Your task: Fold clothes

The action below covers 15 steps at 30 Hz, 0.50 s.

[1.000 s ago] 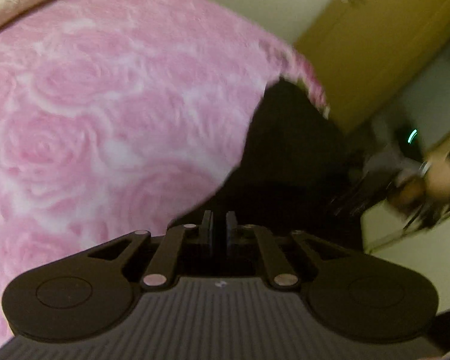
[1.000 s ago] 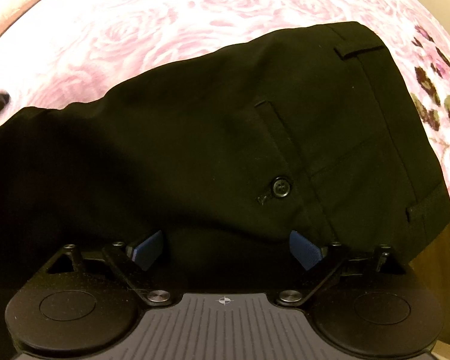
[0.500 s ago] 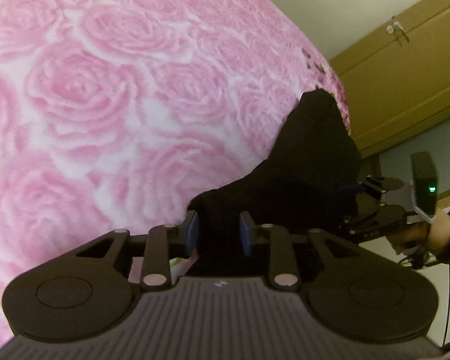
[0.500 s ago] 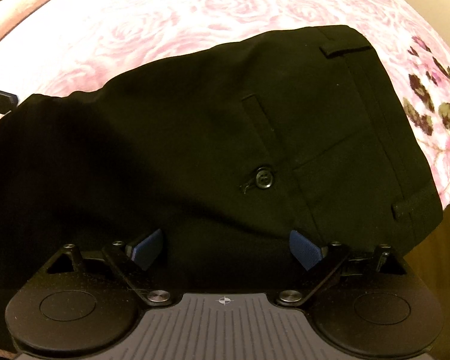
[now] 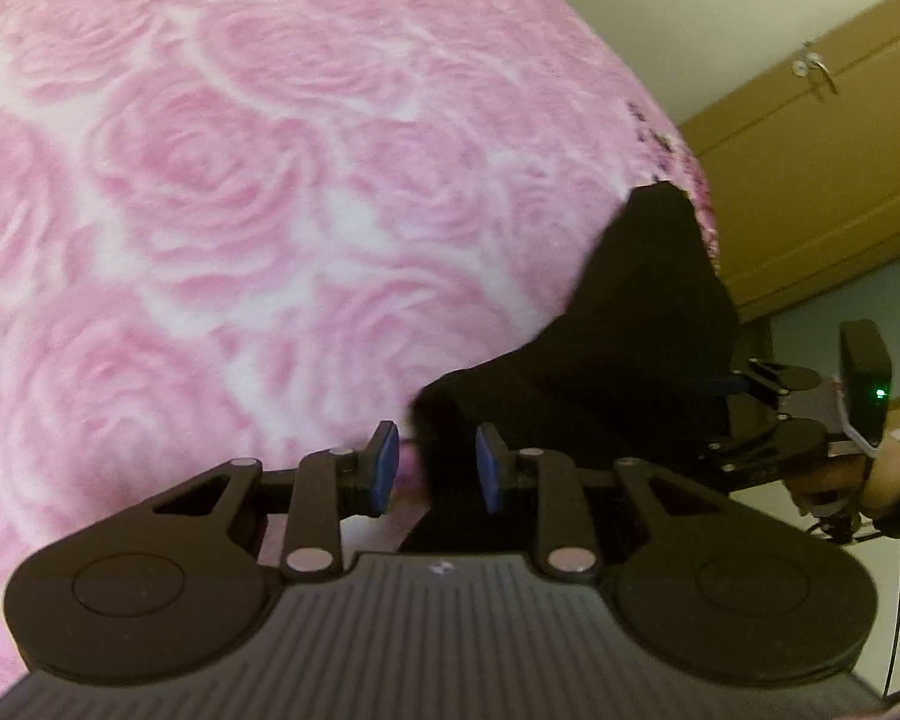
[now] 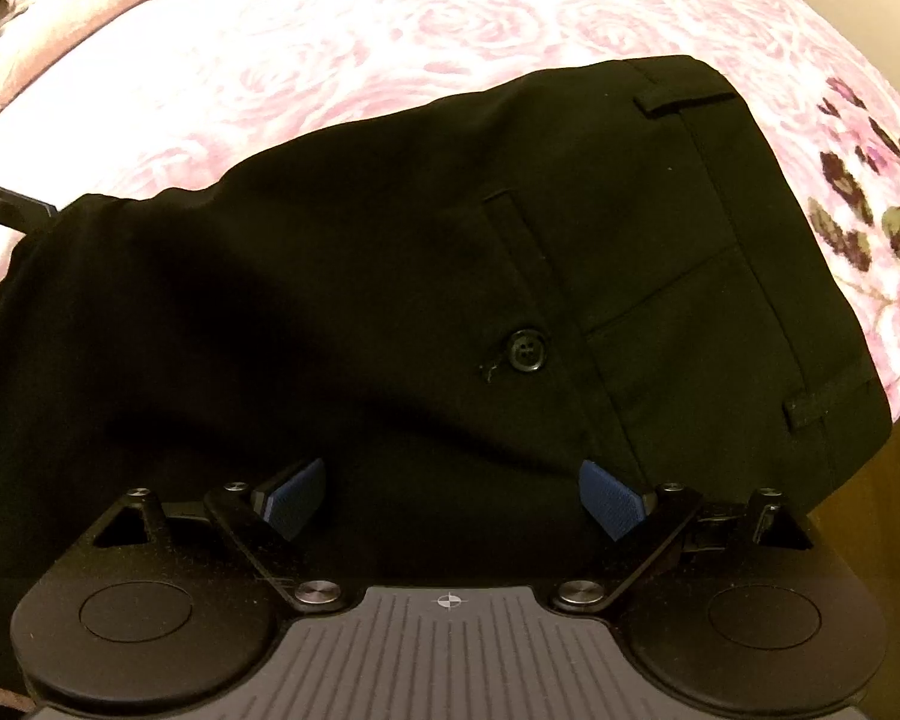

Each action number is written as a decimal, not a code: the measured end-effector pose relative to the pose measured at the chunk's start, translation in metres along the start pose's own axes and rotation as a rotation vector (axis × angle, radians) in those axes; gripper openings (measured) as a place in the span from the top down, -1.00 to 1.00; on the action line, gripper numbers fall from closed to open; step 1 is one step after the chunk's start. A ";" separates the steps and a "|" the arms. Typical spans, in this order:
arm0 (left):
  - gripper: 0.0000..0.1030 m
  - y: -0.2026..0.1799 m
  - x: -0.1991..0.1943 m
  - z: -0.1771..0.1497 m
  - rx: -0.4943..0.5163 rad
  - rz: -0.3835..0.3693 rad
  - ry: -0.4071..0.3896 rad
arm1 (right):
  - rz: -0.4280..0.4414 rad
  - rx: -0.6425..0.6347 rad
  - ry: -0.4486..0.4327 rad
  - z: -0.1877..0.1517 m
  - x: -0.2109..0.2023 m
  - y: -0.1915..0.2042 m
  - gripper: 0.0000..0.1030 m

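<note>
Two grippers work black trousers spread on a rose blanket: left gripper, jaws closing, straddles their edge ungripped; right gripper gapes above the waistband. Pinching both layers squarely should keep the fold neat.

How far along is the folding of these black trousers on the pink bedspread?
Done: the black trousers lie doubled over on the rose bedspread, back pocket button facing up. In hand: nothing is gripped; the left tongs have just been closing with a trouser edge between the pads, not pinched, and the right tongs hover open above the waist end. Left: any further fold.
</note>
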<state>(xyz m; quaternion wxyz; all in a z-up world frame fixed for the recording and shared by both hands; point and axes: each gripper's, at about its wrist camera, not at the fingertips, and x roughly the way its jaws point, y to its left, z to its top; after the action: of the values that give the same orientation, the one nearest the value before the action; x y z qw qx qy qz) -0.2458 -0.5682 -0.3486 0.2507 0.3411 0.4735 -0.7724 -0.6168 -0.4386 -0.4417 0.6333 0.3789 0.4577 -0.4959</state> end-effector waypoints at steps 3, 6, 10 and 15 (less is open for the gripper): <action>0.67 -0.006 0.013 -0.003 0.044 0.044 0.028 | 0.000 0.005 -0.001 -0.015 0.000 0.008 -0.83; 0.67 -0.005 0.015 -0.006 0.044 0.051 0.042 | 0.004 0.009 0.002 -0.033 -0.001 0.016 -0.83; 0.67 0.000 -0.008 -0.004 -0.021 0.011 -0.017 | 0.008 0.007 0.002 -0.048 0.002 0.027 -0.83; 0.67 -0.003 -0.005 -0.005 0.006 -0.007 0.010 | 0.000 -0.001 0.000 -0.059 0.010 0.016 -0.87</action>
<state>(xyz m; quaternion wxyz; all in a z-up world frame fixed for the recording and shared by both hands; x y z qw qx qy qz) -0.2431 -0.5618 -0.3448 0.2444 0.3442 0.4735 -0.7730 -0.6120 -0.3828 -0.4685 0.6334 0.3785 0.4579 -0.4959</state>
